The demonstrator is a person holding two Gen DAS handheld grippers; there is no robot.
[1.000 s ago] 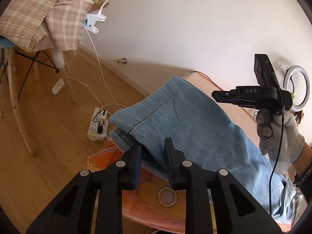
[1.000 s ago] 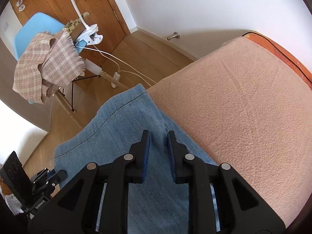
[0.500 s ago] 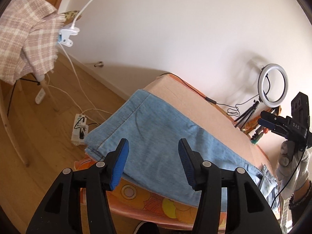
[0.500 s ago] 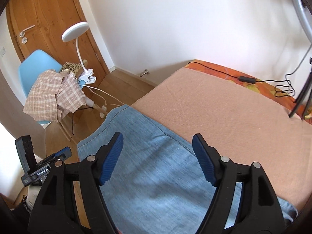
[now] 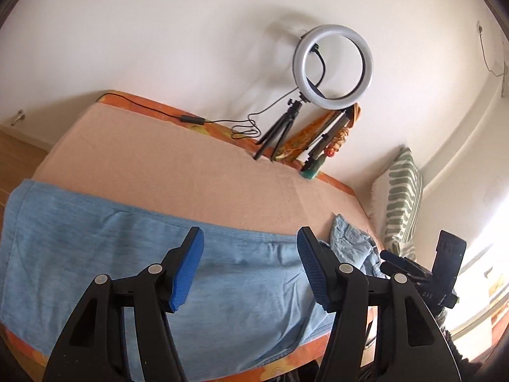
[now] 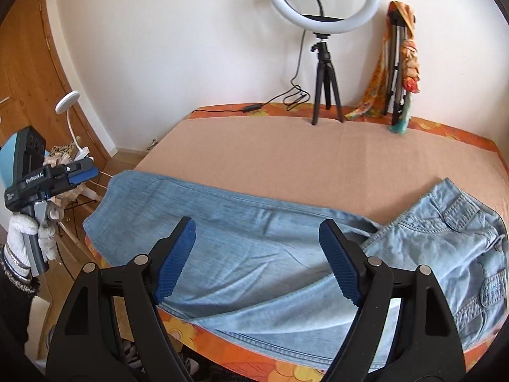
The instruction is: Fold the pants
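Note:
Light blue jeans [image 6: 248, 248] lie along the near edge of the bed, legs stacked and stretched to the left, the waistband [image 6: 461, 222] bunched at the right. They also show in the left wrist view [image 5: 111, 254]. My left gripper [image 5: 249, 267] is open and empty, raised above the legs. My right gripper [image 6: 257, 261] is open and empty, raised above the middle of the jeans. The left gripper also shows at the left of the right wrist view [image 6: 84, 172], off the bed's end.
The bed has a peach blanket [image 6: 318, 159] over an orange patterned sheet [image 6: 286, 372]. A ring light on a tripod [image 6: 324, 63], its cable and a second stand with a scarf [image 6: 400, 63] stand at the far edge. A striped pillow [image 5: 400, 197] lies right.
Both grippers have opened, let go of the leg ends and pulled back and up from the jeans. The legs now lie flat along the bed edge.

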